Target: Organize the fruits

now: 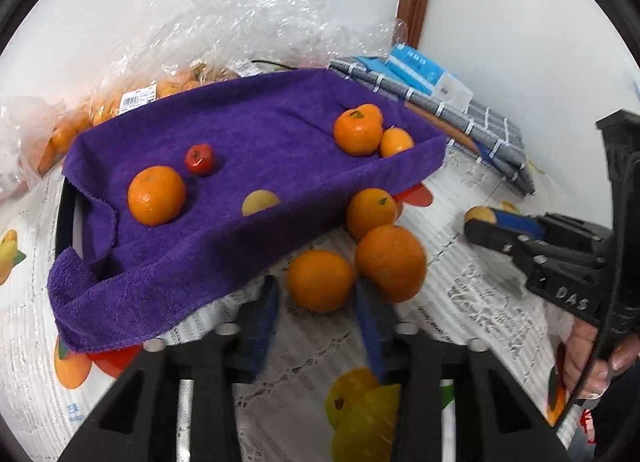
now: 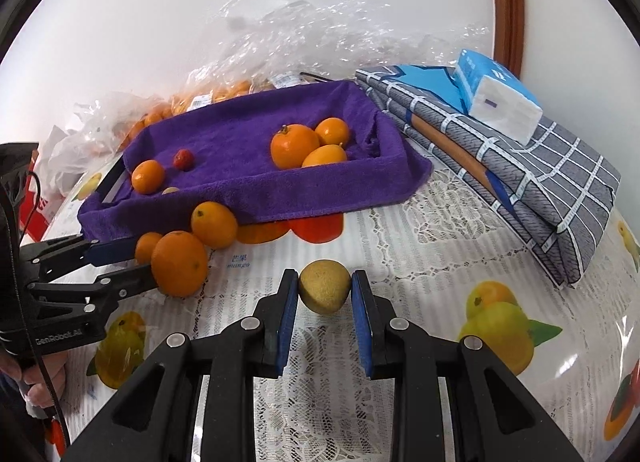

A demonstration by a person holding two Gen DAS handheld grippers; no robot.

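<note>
A tray lined with a purple towel (image 1: 248,118) (image 2: 240,134) holds several oranges, a small red fruit (image 1: 199,158) and a pale yellow fruit (image 1: 259,201). Three oranges lie on the tablecloth in front of it. My left gripper (image 1: 316,294) (image 2: 143,262) is open around the nearest orange (image 1: 320,280) (image 2: 146,246); the right pad is at its skin and a sliver of gap shows at the left pad. A bigger orange (image 1: 390,262) (image 2: 179,262) sits just outside the right finger. My right gripper (image 2: 325,282) (image 1: 486,219) is shut on a small yellow-green fruit (image 2: 325,286) just above the cloth.
Clear plastic bags of oranges (image 1: 120,102) (image 2: 192,102) are heaped behind the tray against the wall. A folded grey checked cloth (image 2: 540,182) with a blue tissue pack (image 2: 496,98) lies at the right. A person's hand (image 1: 584,358) holds the right gripper's handle.
</note>
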